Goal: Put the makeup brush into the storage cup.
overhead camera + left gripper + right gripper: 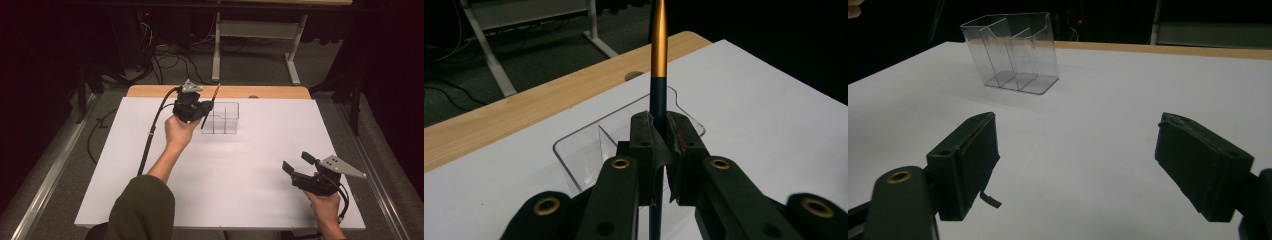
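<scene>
**Clear plastic holder, with a pen gripped above it**

Clear plastic forms the small divided holder (pixel 223 118) that stands on the white sheet (pixel 250 165), just above the middle of the high view. At its left edge, the left gripper (pixel 197 111) is raised in the person's hand, its jaws pinched tight on a thin pen (pixel 210 107) that slants up to the right over the holder's near-left corner. In the left gripper view the pen (pixel 658 60) runs up the middle of the frame, dark low down and orange higher up, clamped between the pads, with the holder (pixel 589 150) just behind and below them. Whether the pen's lower tip touches the holder cannot be told. Lower right in the high view, well apart from the holder, the right gripper (pixel 299 166) rests in the other hand with its jaws spread wide and nothing between them.
</scene>
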Tool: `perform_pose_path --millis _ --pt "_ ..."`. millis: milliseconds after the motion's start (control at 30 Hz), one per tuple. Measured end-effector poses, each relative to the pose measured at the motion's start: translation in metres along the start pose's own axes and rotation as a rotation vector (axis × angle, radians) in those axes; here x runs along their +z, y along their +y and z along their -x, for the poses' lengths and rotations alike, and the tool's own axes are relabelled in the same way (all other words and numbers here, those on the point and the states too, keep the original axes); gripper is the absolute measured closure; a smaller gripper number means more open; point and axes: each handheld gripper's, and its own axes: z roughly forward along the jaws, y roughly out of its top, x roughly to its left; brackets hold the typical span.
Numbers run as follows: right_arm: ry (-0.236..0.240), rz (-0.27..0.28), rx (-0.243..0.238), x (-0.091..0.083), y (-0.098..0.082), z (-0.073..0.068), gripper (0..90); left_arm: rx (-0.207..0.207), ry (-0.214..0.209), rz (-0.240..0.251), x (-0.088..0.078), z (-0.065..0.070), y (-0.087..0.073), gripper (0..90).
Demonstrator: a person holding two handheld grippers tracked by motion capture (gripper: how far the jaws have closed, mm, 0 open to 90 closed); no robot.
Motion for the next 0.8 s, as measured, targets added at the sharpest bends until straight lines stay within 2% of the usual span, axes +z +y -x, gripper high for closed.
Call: perform_pose_path --millis 433,533,800 --pt "0.005 -0.014 -0.002 0.001 -0.002 -0.001 19.1 0.006 0.019 0.017 0.012 -0.002 0.004 82.6" --pt "0.004 -0.010 0.003 0.000 -0.002 0.001 19.1 -0.014 0.028 0.030 0.015 -0.005 0.005 82.6" --pt "0.010 -0.020 -0.007 0.001 -0.003 -0.001 19.1 -0.017 0.045 0.033 0.019 -0.009 0.009 82.6"
